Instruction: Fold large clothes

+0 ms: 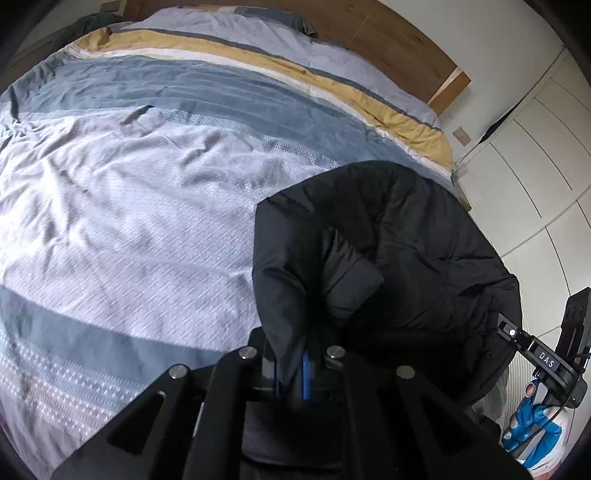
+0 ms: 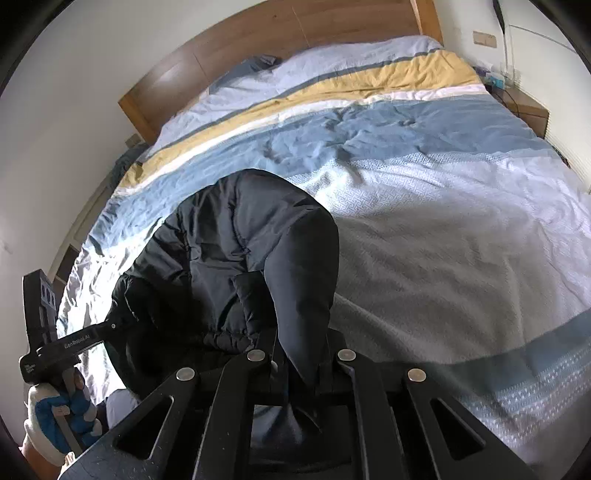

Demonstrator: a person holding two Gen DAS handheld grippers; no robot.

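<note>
A black puffer jacket [image 1: 406, 236] hangs bunched above the bed, held up between both grippers; it also shows in the right wrist view [image 2: 236, 243]. My left gripper [image 1: 291, 373] is shut on a fold of the jacket's edge, cloth pinched between the blue pads. My right gripper [image 2: 301, 363] is shut on another fold of the jacket. Each gripper shows in the other's view, the right one at the far right [image 1: 543, 354] and the left one at the far left [image 2: 74, 343], both partly hidden by the jacket.
A bed with a striped blue, white and yellow duvet [image 1: 147, 177] fills the space below, also in the right wrist view [image 2: 443, 229]. A wooden headboard [image 2: 280, 26] stands at the far end. White wardrobe doors [image 1: 535, 166] stand to the side.
</note>
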